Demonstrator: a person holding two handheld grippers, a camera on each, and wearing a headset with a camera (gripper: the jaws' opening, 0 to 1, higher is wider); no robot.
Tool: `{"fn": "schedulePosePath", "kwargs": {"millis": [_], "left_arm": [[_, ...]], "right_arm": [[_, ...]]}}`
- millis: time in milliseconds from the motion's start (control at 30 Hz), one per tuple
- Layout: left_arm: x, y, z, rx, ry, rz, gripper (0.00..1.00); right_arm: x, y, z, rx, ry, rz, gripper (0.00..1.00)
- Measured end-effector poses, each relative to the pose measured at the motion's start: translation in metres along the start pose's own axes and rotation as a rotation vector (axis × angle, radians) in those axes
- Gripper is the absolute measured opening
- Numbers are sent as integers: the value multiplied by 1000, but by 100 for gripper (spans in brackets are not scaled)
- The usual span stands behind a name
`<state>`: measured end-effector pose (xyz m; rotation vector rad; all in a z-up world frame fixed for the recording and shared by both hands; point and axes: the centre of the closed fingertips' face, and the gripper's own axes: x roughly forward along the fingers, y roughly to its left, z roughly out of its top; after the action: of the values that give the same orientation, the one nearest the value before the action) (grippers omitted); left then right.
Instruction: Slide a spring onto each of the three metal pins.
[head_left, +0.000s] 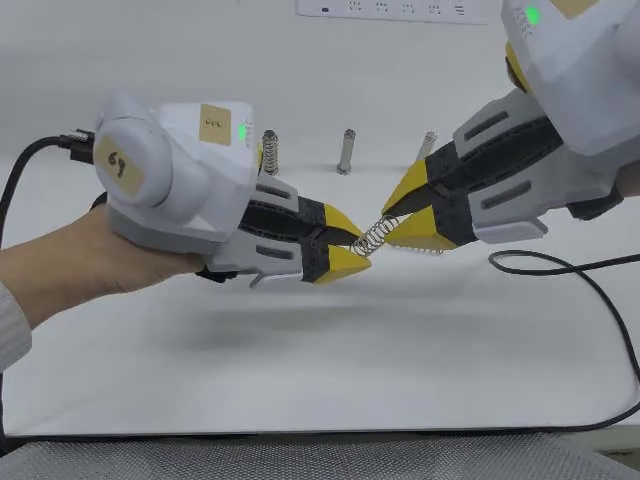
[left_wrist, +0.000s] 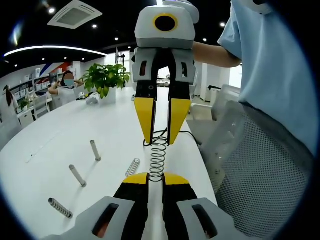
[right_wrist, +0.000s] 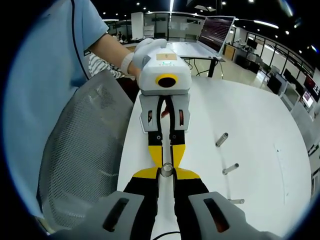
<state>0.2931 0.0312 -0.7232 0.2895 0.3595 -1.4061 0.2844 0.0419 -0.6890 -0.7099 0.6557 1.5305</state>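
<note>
Pinched nearly shut on ends of one spring (head_left: 374, 236): left gripper (head_left: 364, 250) at nine o'clock, right gripper (head_left: 388, 227) at three. At twelve, bare pin (head_left: 347, 150); at eleven, sprung pin (head_left: 270, 152).

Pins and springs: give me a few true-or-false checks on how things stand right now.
1. The left tool and the right tool both grip one spring. True.
2. All three pins carry springs. False: in the head view the left pin has one, while the middle pin and right pin are bare.
3. A loose spring lies on the table. True.
4. The held spring is already on a pin. False: it is in the air, nearer the person than the pins.
</note>
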Motion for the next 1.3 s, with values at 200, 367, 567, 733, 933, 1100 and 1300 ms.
{"fn": "schedulePosePath", "kwargs": {"millis": [200,367,567,733,933,1100,1300], "left_arm": [[0,0,-1,-7,4,2,1],[1,-1,-2,-17,13,-1,1],[3,-3,-5,-27,28,-3,1],[3,-3,-4,-47,22,3,1],[4,-1,1,-54,-1,16,1],[3,-1,5,-58,-23,21,1],[3,0,8,-63,-41,33,1]], "right_arm": [[0,3,-2,-24,12,8,8],[0,1,-6,-48,50,-3,14],[-3,2,-3,-78,70,-7,14],[-2,4,-2,-84,77,7,12],[4,4,-5,-107,111,18,11],[6,4,-8,-121,131,26,11],[8,2,-9,-131,147,40,10]]}}
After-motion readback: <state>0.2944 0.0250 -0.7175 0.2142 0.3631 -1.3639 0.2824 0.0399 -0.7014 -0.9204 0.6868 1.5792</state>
